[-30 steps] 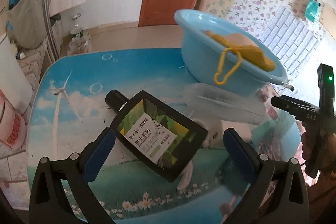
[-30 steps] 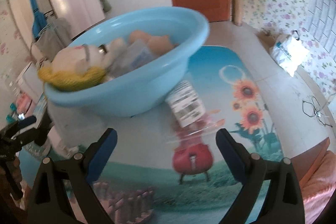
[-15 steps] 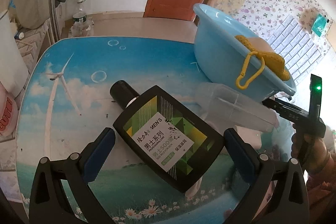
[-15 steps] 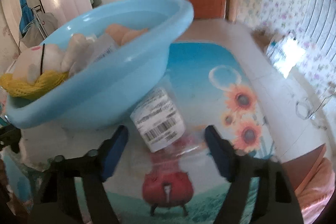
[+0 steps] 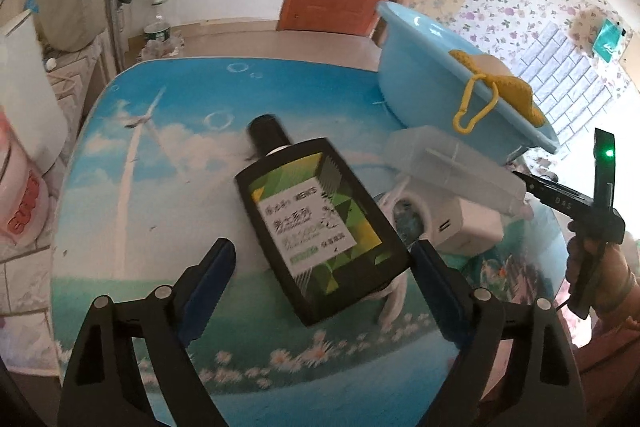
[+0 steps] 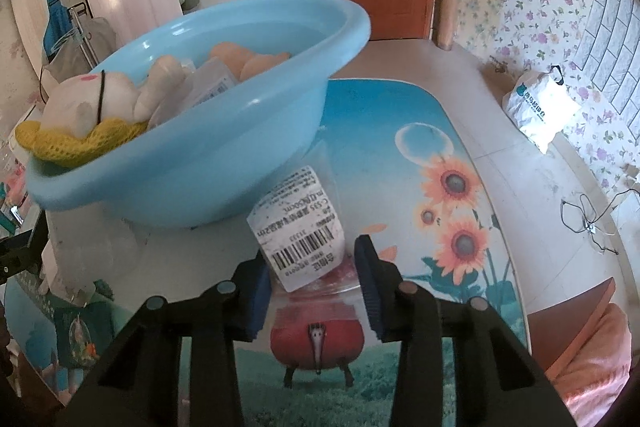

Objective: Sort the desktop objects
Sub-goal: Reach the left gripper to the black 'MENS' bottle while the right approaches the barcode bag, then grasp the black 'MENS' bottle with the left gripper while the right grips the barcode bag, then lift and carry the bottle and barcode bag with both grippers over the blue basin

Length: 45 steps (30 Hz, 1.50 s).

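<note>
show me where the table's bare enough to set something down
Two bare patches: the windmill side of the table, left of the black bottle, and the sunflower side, right of the blue basin. It is crowded between bottle and basin, where the clear box and white adapter sit packed together.

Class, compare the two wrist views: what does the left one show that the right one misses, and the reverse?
Left only: a flat black bottle with a green label lying between the left gripper's open jaws, which have just been closing. Right only: a clear plastic packet with a barcode label, and a white plush toy. Both: the light blue plastic basin.
</note>
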Each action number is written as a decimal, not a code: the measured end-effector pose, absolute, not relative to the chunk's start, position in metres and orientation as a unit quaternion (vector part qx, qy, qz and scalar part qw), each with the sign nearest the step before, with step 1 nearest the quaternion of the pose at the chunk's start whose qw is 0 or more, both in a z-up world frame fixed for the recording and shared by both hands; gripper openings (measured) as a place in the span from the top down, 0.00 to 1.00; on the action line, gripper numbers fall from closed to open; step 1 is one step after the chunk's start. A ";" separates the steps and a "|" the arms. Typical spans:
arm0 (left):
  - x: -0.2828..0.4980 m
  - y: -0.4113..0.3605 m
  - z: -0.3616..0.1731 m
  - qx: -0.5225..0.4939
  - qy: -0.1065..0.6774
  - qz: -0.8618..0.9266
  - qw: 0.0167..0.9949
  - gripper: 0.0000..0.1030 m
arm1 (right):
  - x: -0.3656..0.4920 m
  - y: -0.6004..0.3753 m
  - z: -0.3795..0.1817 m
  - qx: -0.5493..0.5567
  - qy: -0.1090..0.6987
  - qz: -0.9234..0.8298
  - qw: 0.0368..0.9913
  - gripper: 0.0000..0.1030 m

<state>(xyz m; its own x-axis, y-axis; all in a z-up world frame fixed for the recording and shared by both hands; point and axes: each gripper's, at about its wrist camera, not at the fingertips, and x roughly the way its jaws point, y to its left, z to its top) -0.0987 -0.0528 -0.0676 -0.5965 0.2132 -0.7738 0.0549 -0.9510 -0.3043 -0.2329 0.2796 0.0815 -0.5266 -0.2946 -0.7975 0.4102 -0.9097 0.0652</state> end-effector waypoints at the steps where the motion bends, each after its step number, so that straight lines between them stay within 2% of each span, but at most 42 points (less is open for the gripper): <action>1: -0.096 -0.057 -0.067 -0.445 -0.153 0.882 0.034 0.13 | -0.232 0.280 0.082 0.441 0.069 -0.872 0.201 0.64; 6: -0.093 -0.069 -0.066 -0.444 -0.155 0.882 0.014 0.13 | -0.226 0.279 0.083 0.439 0.075 -0.872 0.201 0.65; 19: -0.124 -0.049 -0.069 -0.444 -0.104 0.890 0.013 0.13 | -0.222 0.281 0.084 0.442 0.069 -0.871 0.203 0.62; 22: -0.125 -0.047 -0.069 -0.440 -0.103 0.892 0.012 0.15 | -0.222 0.281 0.085 0.444 0.069 -0.870 0.202 0.58; 24: -0.123 -0.047 -0.068 -0.438 -0.095 0.894 0.008 0.28 | -0.223 0.281 0.085 0.445 0.067 -0.870 0.202 0.52; 25: -0.122 -0.049 -0.068 -0.435 -0.097 0.895 0.010 0.37 | -0.223 0.281 0.085 0.446 0.065 -0.869 0.204 0.48; 27: -0.120 -0.050 -0.067 -0.436 -0.100 0.894 0.014 0.38 | -0.223 0.279 0.084 0.446 0.064 -0.868 0.209 0.35; 28: -0.119 -0.050 -0.067 -0.436 -0.097 0.895 0.014 0.38 | -0.223 0.278 0.084 0.447 0.065 -0.867 0.211 0.33; 33: -0.113 -0.051 -0.066 -0.437 -0.097 0.894 0.020 0.38 | -0.221 0.274 0.083 0.446 0.079 -0.866 0.212 0.32; 34: -0.111 -0.051 -0.066 -0.437 -0.096 0.894 0.021 0.38 | -0.221 0.274 0.083 0.446 0.077 -0.866 0.214 0.32; 35: -0.110 -0.051 -0.066 -0.438 -0.094 0.894 0.022 0.38 | -0.221 0.275 0.083 0.447 0.074 -0.865 0.216 0.37; 36: -0.108 -0.051 -0.067 -0.438 -0.093 0.894 0.022 0.38 | -0.220 0.278 0.084 0.446 0.071 -0.866 0.214 0.53; 37: -0.105 -0.051 -0.067 -0.438 -0.091 0.894 0.021 0.38 | -0.220 0.279 0.085 0.445 0.072 -0.868 0.211 0.60; 41: -0.098 -0.051 -0.066 -0.439 -0.085 0.894 0.019 0.38 | -0.219 0.286 0.088 0.445 0.064 -0.866 0.218 0.68; 45: -0.093 -0.052 -0.066 -0.440 -0.078 0.895 0.014 0.37 | -0.209 0.287 0.092 0.441 0.068 -0.867 0.223 0.70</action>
